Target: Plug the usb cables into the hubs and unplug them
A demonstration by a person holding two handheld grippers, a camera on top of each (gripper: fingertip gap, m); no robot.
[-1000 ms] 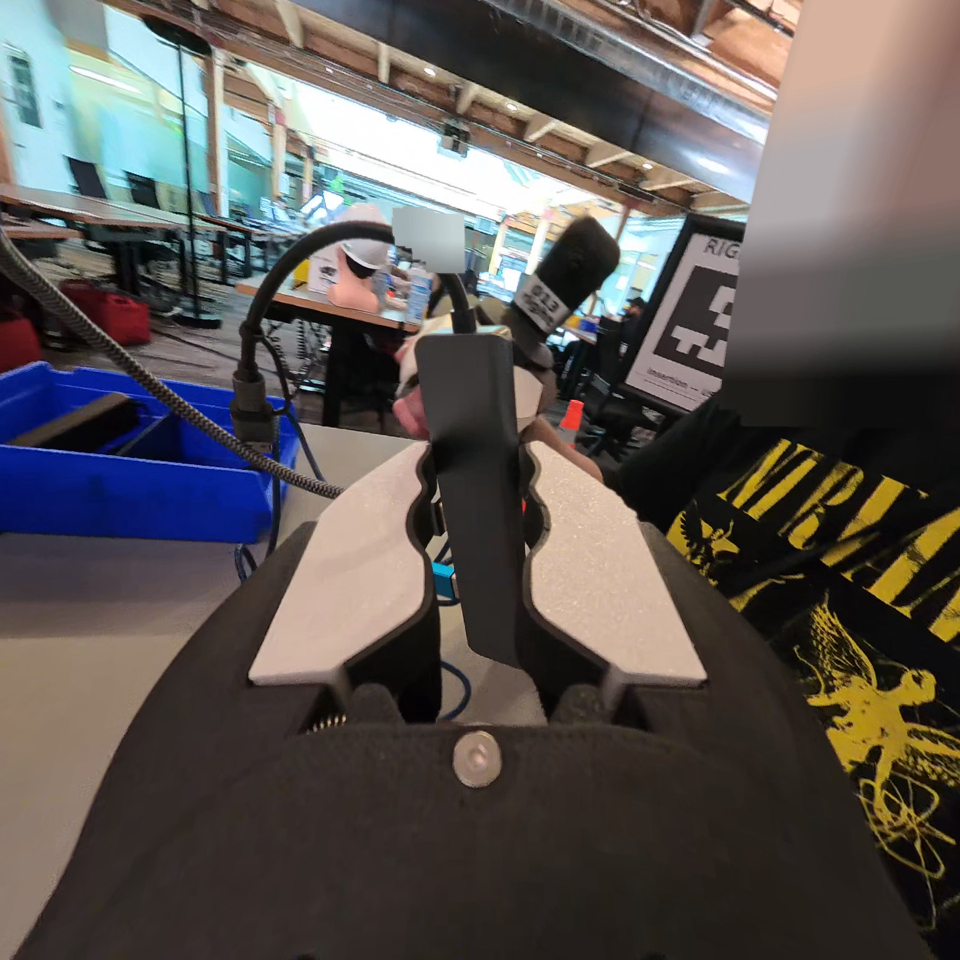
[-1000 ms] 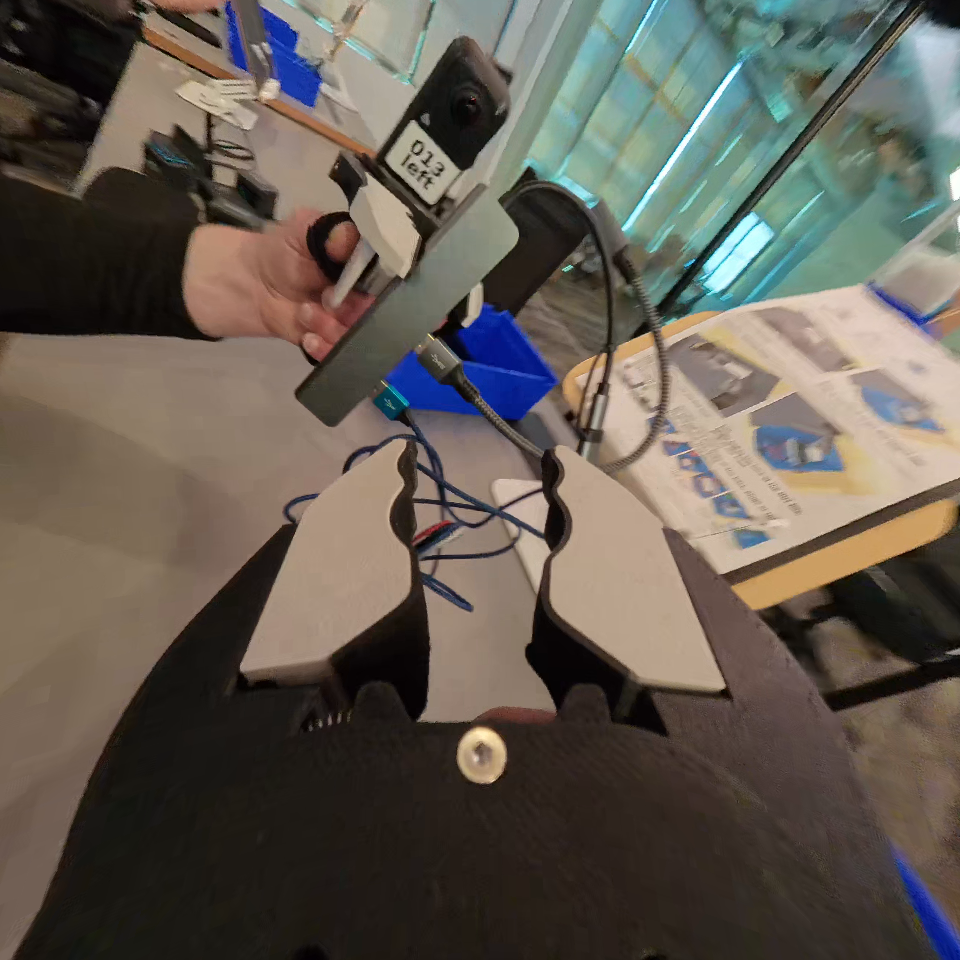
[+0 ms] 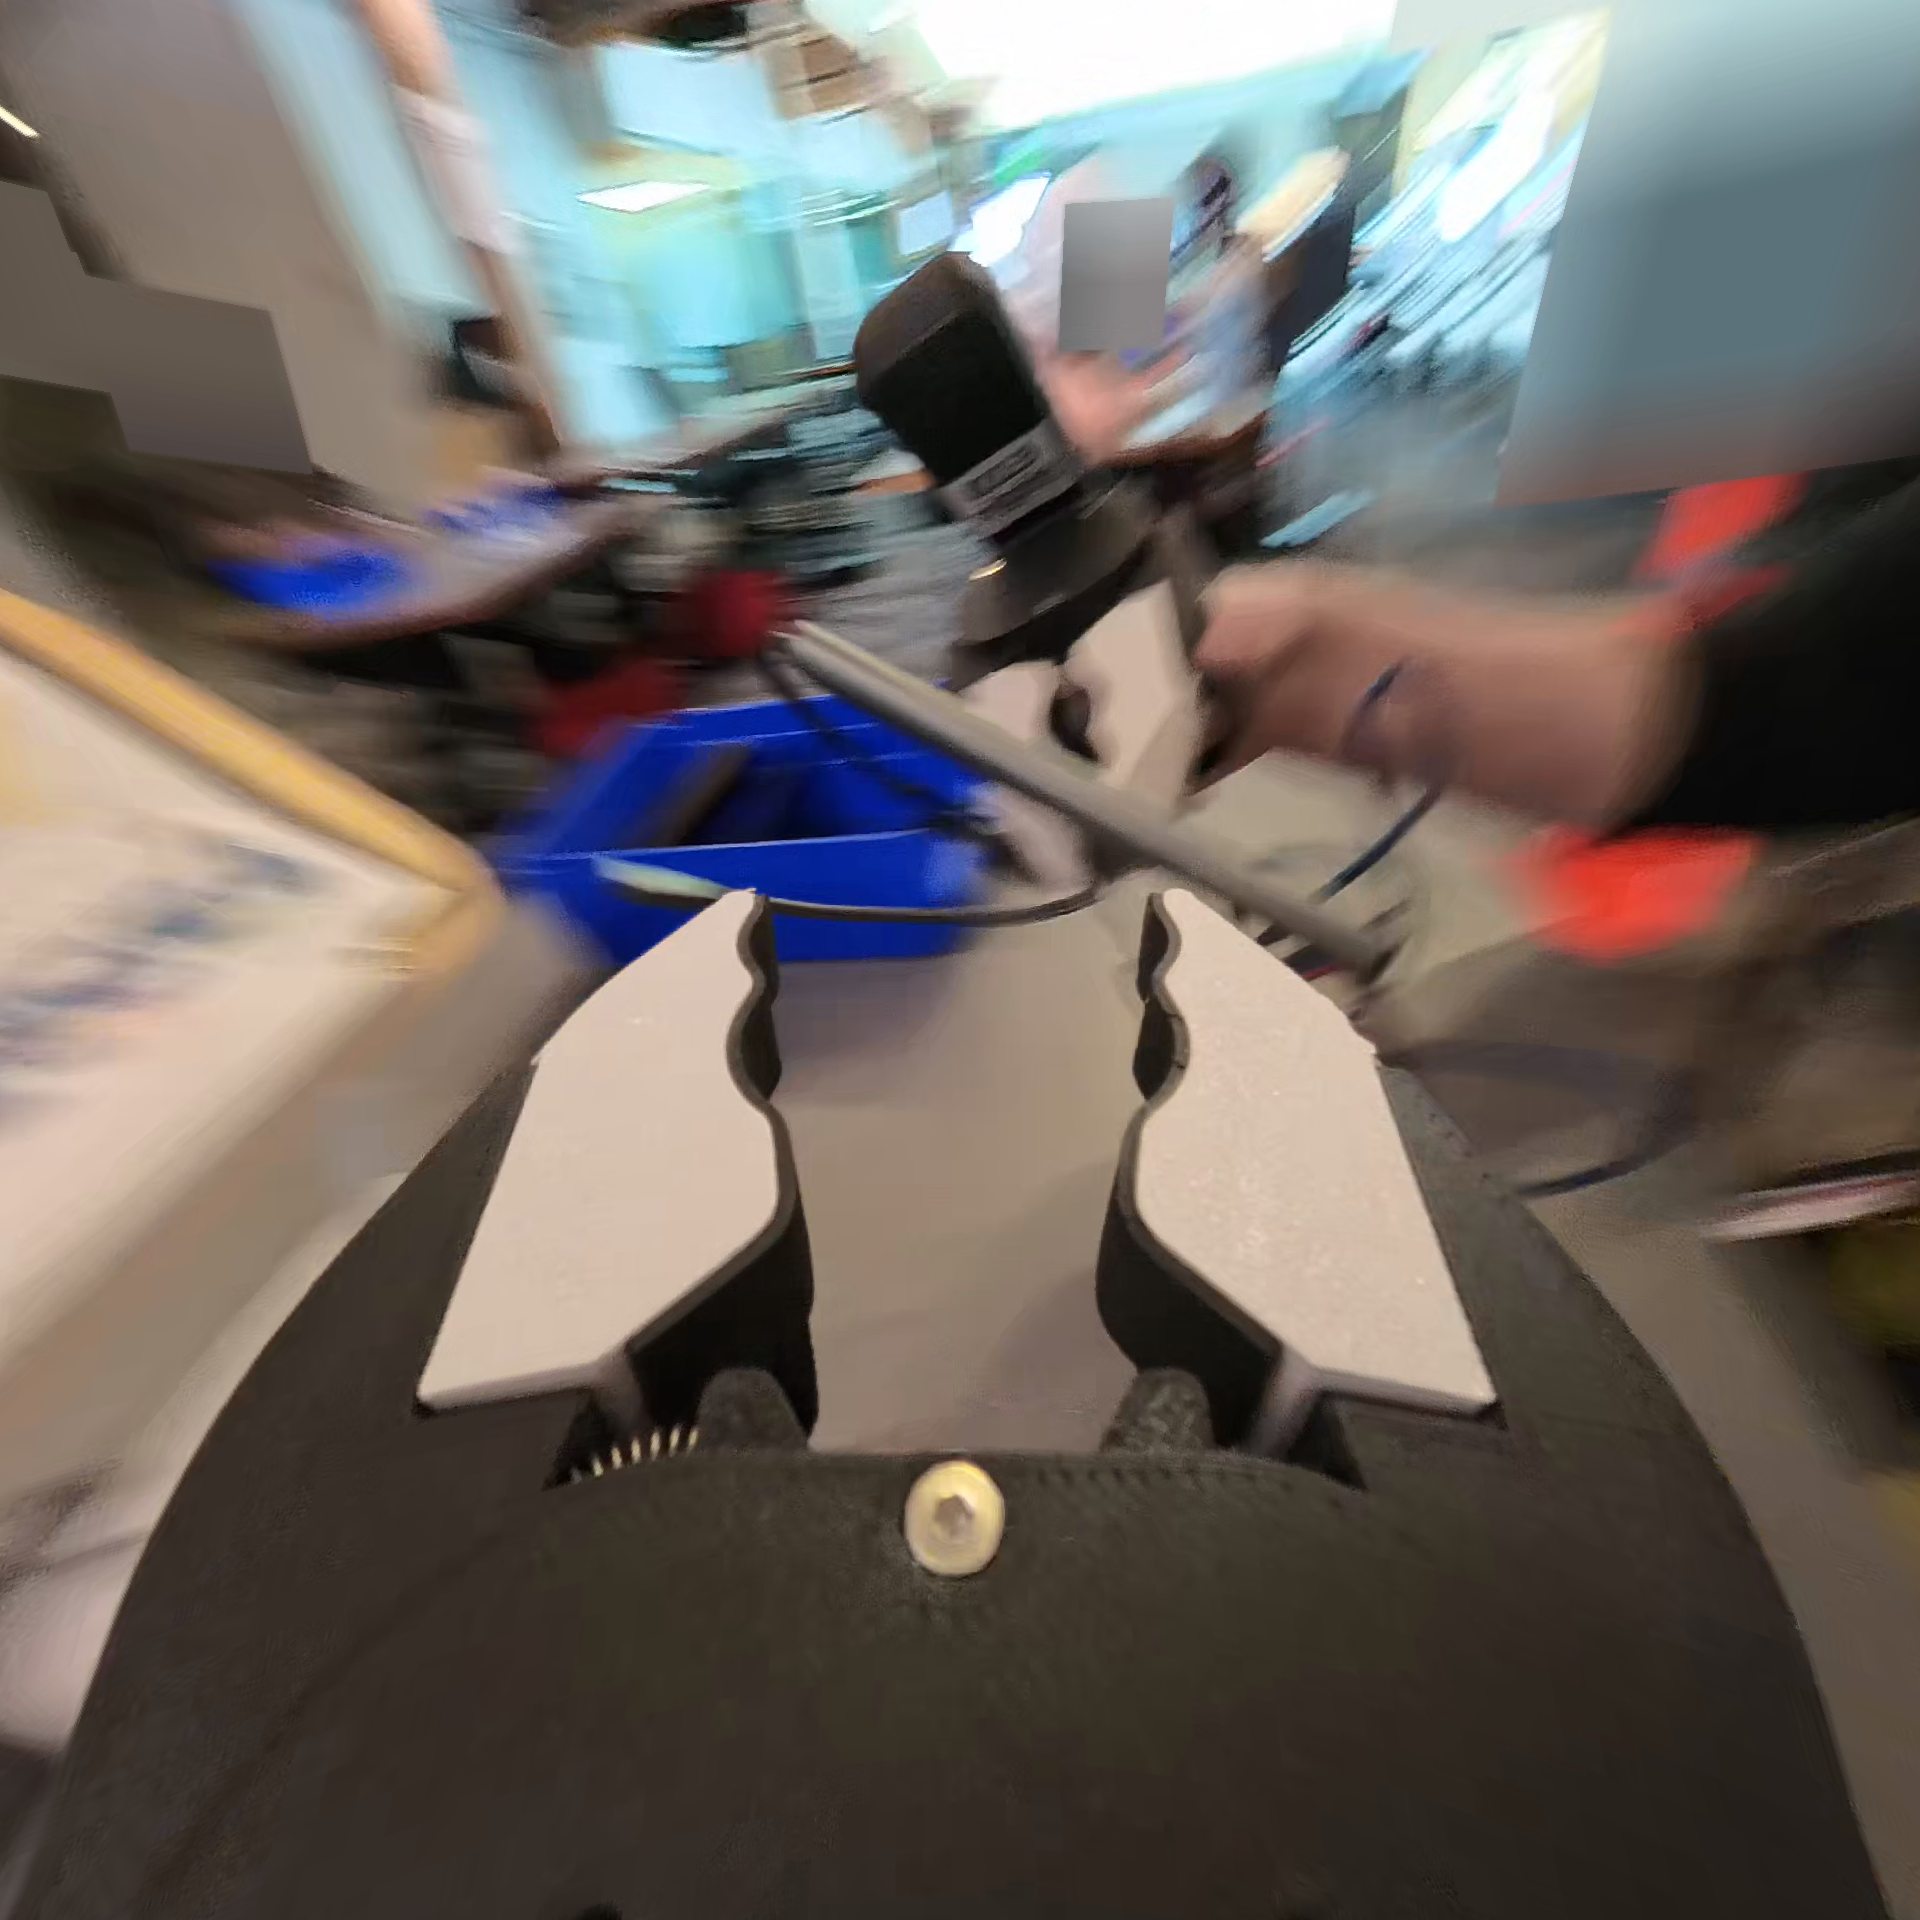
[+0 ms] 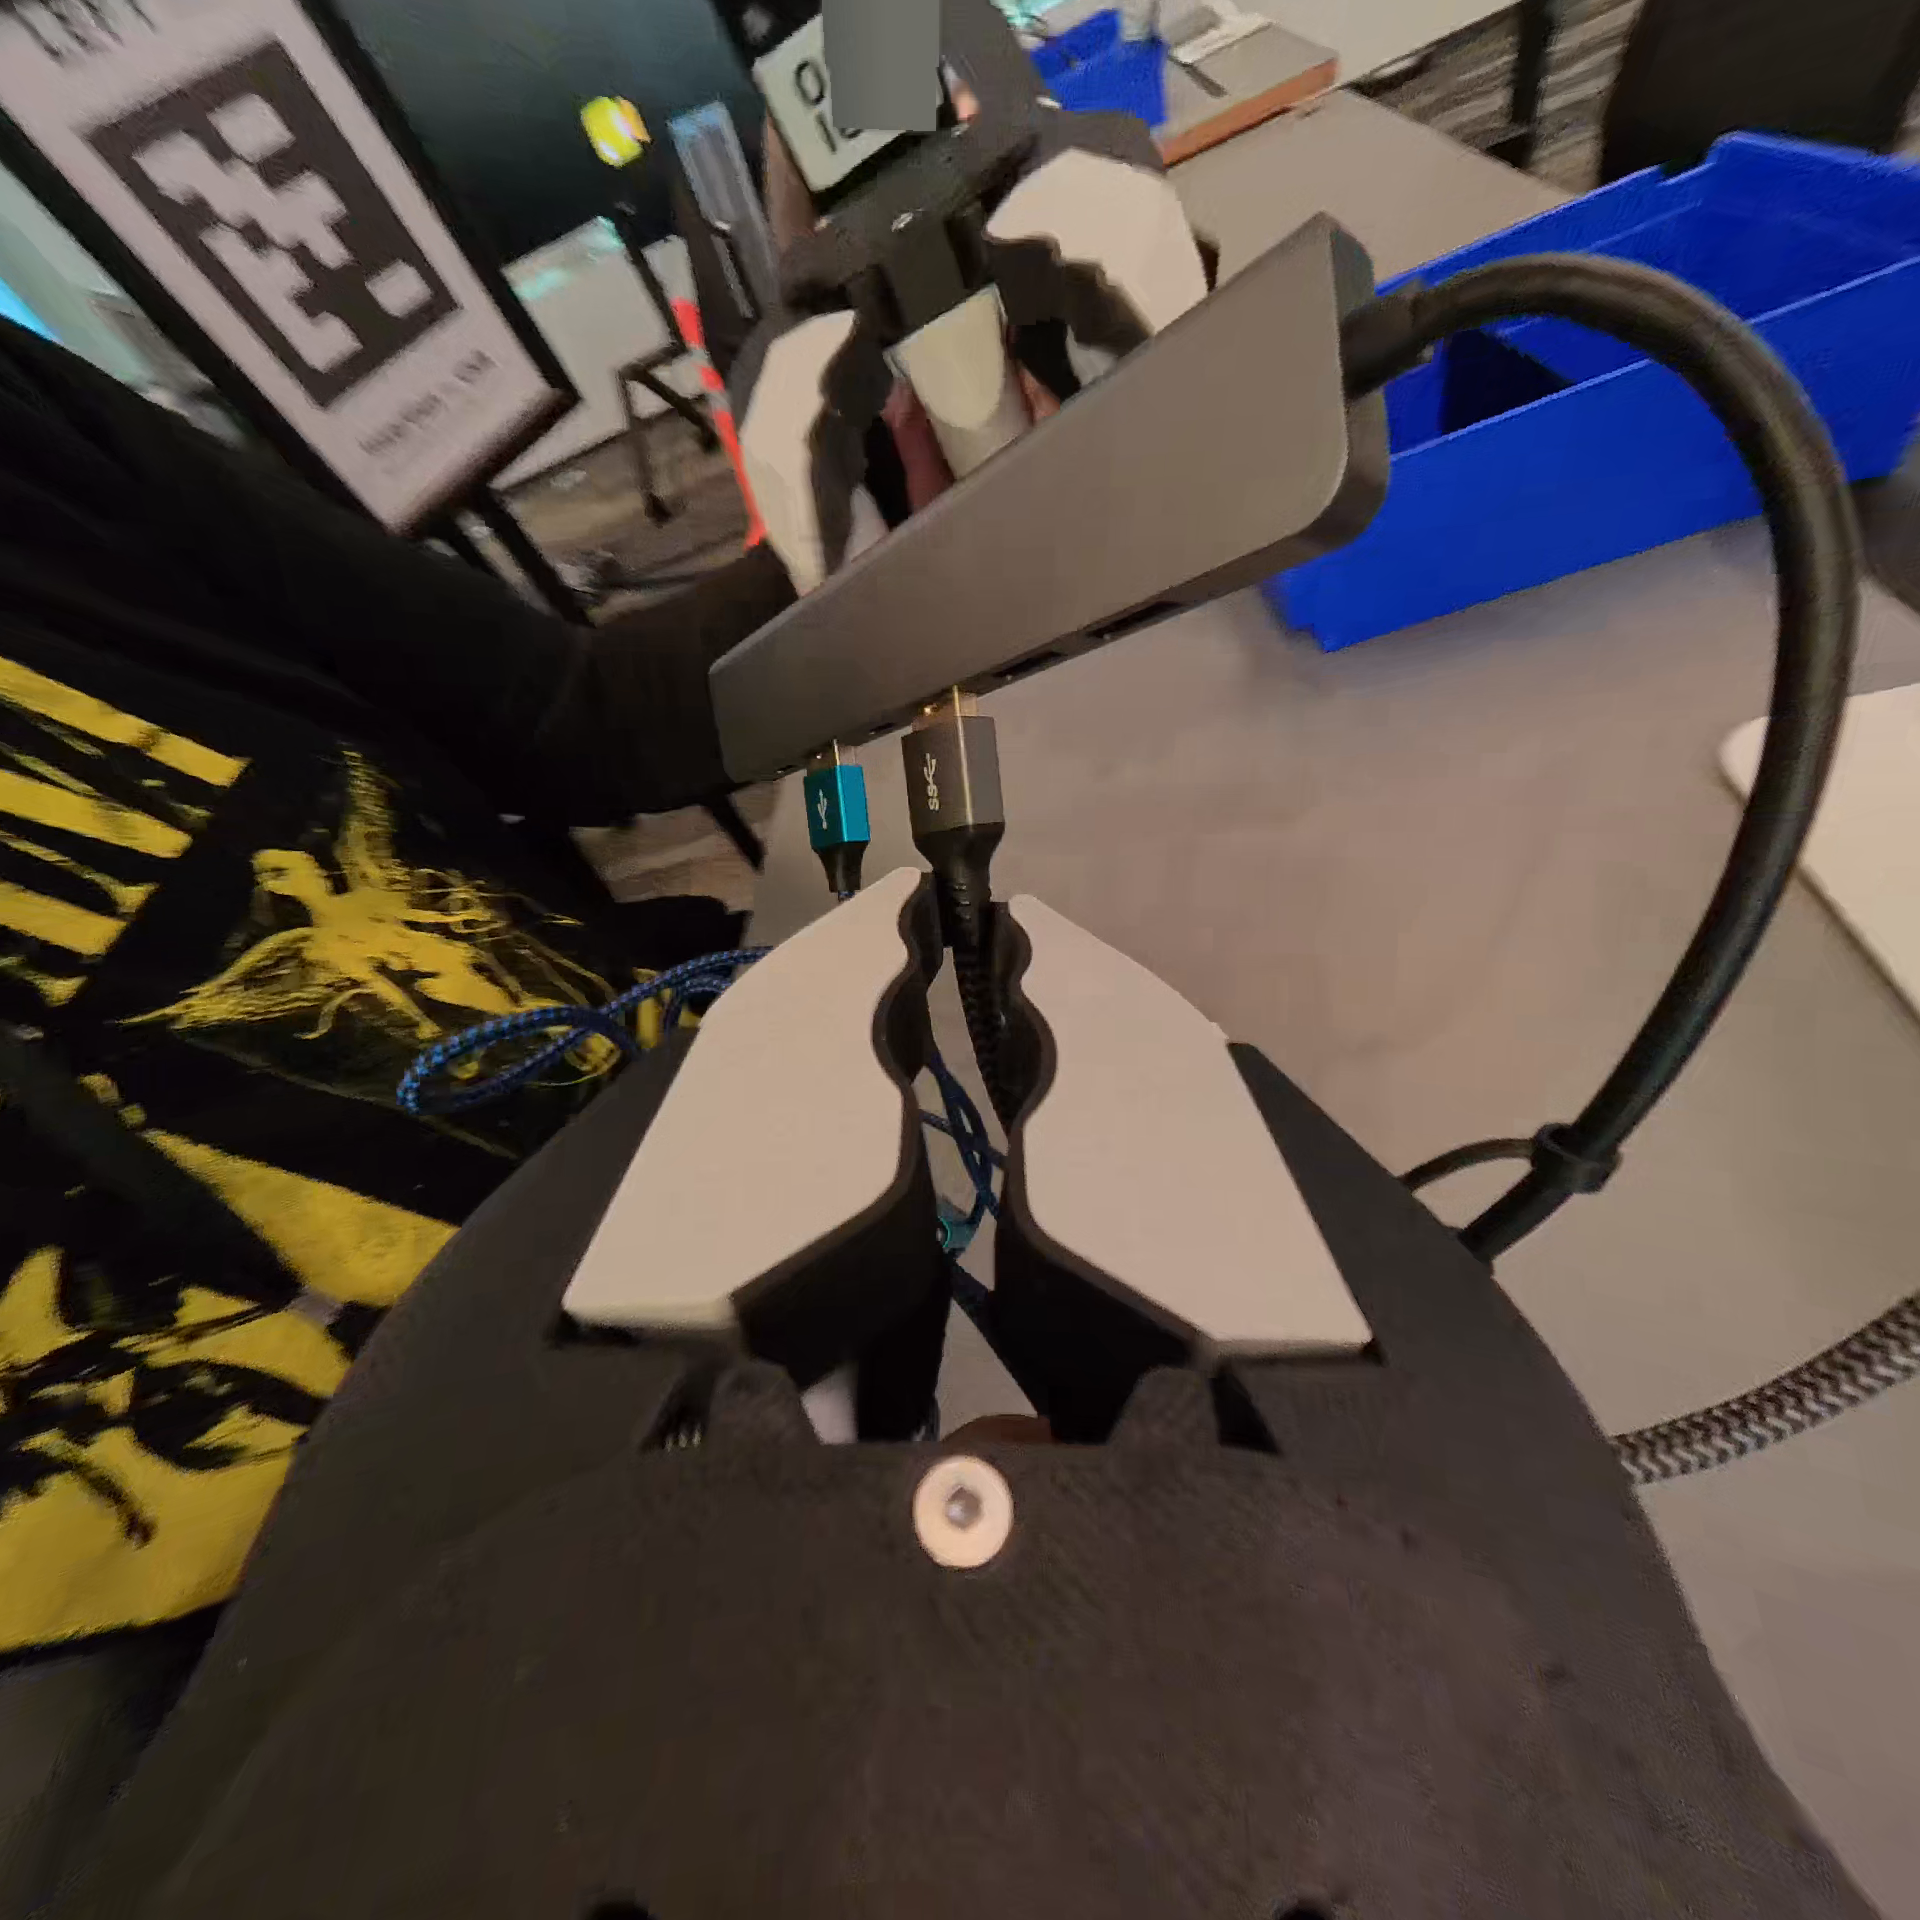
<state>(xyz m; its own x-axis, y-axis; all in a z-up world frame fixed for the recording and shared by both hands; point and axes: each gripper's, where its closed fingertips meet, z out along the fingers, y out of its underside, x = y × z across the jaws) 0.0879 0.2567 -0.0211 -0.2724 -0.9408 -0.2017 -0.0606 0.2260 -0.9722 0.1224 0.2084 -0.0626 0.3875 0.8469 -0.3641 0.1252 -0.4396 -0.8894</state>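
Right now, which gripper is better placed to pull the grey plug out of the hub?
Right. The right gripper is closed on the black braided cable just below the grey plug, which sits in the hub. The left gripper is open and empty.

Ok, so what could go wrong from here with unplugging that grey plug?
1. The right claw pinches the black braided cable below the grey plug, not the plug body, so pulling may strain the cable or slip.
2. The left claw is open and empty, away from the hub, so the hub may follow the pull or drop.
3. The teal plug beside it could get jostled.
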